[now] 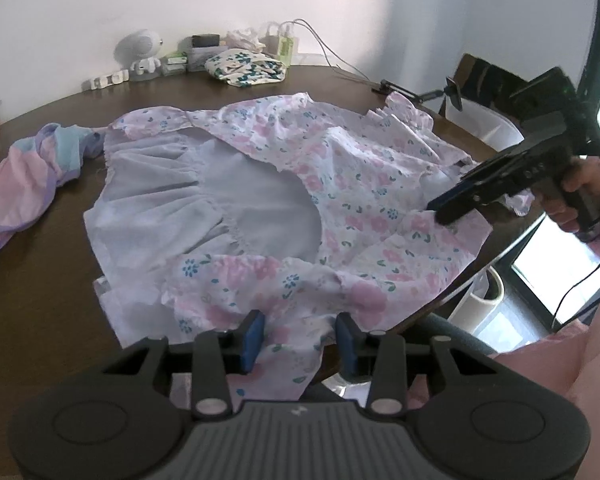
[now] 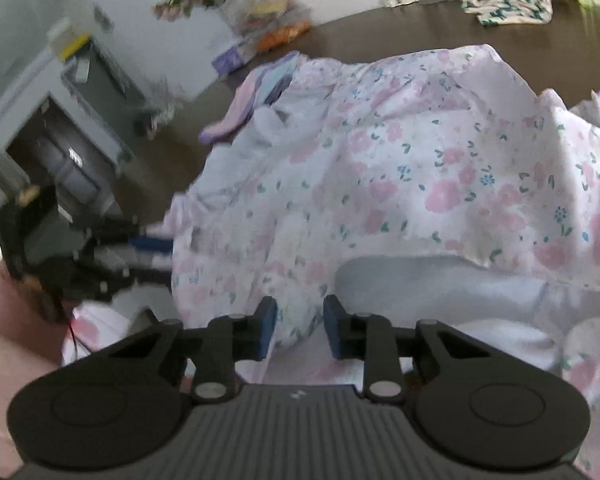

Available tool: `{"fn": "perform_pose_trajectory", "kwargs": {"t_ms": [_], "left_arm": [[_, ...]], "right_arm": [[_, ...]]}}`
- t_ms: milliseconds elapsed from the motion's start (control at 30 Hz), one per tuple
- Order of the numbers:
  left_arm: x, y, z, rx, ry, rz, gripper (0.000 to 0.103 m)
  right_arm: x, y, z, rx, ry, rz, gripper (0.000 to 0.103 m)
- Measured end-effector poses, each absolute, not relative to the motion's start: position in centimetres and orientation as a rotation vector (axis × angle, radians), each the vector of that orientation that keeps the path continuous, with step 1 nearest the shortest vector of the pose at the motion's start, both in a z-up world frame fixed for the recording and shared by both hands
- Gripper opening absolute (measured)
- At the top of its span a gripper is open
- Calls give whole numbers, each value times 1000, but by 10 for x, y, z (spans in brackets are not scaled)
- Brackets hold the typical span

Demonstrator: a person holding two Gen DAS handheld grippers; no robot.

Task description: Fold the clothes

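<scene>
A white dress (image 1: 340, 184) with pink and blue flowers lies spread on the dark brown table (image 1: 40, 320), its pale lilac lining (image 1: 204, 200) turned up on the left. My left gripper (image 1: 300, 342) sits at the table's near edge. Its blue pads stand apart, and the dress hem lies loose between them. My right gripper (image 1: 444, 210), held by a hand (image 1: 576, 188) in a pink sleeve, points down onto the dress's right edge. In the blurred right wrist view, floral fabric (image 2: 380, 184) lies between the right gripper's (image 2: 300, 328) parted pads. The left gripper (image 2: 152, 256) shows at the left of that view.
A pastel pink, blue and purple garment (image 1: 28, 184) lies at the table's left. At the back are a folded floral cloth (image 1: 244, 66), a white round gadget (image 1: 140, 52), small boxes and chargers with cables (image 1: 284, 40). A chair (image 1: 484, 120) and a white bin (image 1: 480, 300) stand off the right edge.
</scene>
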State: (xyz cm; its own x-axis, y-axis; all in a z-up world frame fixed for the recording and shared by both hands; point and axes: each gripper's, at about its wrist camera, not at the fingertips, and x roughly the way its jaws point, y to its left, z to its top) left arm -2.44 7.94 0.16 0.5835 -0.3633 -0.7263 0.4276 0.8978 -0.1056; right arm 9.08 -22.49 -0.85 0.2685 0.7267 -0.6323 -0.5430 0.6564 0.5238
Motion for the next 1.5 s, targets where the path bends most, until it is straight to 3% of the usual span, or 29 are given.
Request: {"fn": "perform_pose_trajectory", "kwargs": {"t_ms": [1033, 1133, 1500], "left_arm": [[-27, 67, 3, 42, 815, -378, 38], [-26, 67, 3, 44, 816, -379, 38], [-26, 67, 2, 44, 814, -376, 39]], "right_arm": [[99, -242, -30, 693, 982, 991, 33], [98, -250, -25, 680, 970, 972, 43], [104, -225, -30, 537, 1021, 960, 46]]}}
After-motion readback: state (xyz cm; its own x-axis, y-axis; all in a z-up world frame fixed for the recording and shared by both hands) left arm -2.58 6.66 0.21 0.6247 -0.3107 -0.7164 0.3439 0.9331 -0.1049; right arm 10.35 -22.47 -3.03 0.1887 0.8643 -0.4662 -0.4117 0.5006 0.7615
